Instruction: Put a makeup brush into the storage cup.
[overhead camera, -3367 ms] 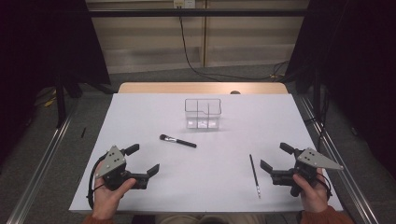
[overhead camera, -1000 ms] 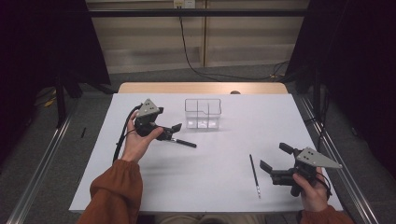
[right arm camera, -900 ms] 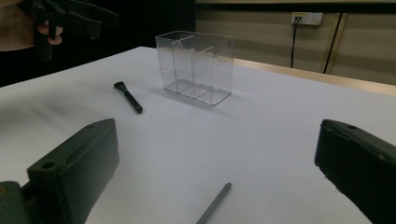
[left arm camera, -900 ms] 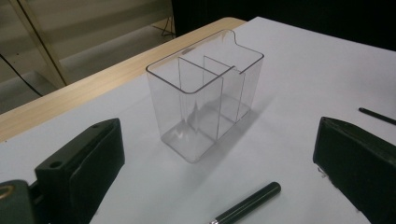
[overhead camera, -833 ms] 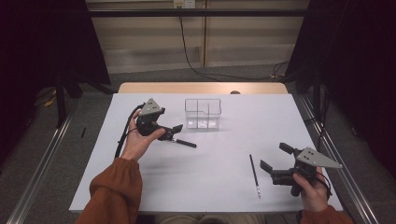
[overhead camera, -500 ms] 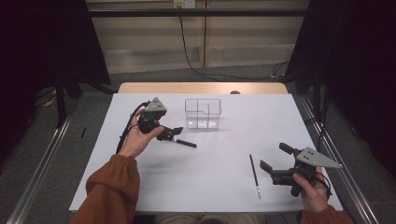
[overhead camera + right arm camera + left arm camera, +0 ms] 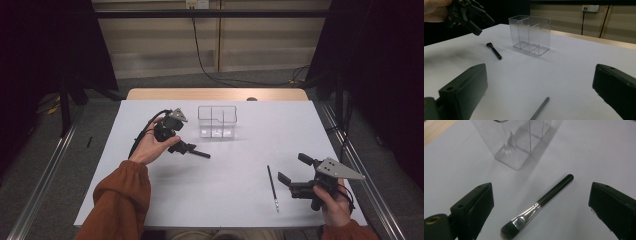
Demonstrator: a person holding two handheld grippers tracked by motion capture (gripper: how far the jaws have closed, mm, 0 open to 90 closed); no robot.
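You are at the reach step: your left tool [image 7: 186, 147] hangs just above the black-handled makeup brush with the silver ferrule [image 7: 537, 206], jaws spread wide and holding nothing. In the left gripper view the brush lies between the two jaws, touching neither.

The brush rests flat on the white-covered bench [image 7: 240, 200], left of centre and just near of the clear plastic three-compartment organiser [image 7: 217, 121]. Its long axis runs on a diagonal across the bench: the dark bristle head sits under your tool toward the far left, and the rounded handle end [image 7: 207, 156] points toward the near right. In the left gripper view the axis crosses the gap on a slant, not square to the jaws.

The next move, as I judge it, calls for lowering the tool until the pads flank the ferrule or handle, turning your wrist a little so the jaws close across the axis, then squeezing.

Your right tool [image 7: 300, 175] waits at the near right, jaws wide and empty, beside a thin grey pencil-like stick [image 7: 272, 187] lying almost near-to-far.
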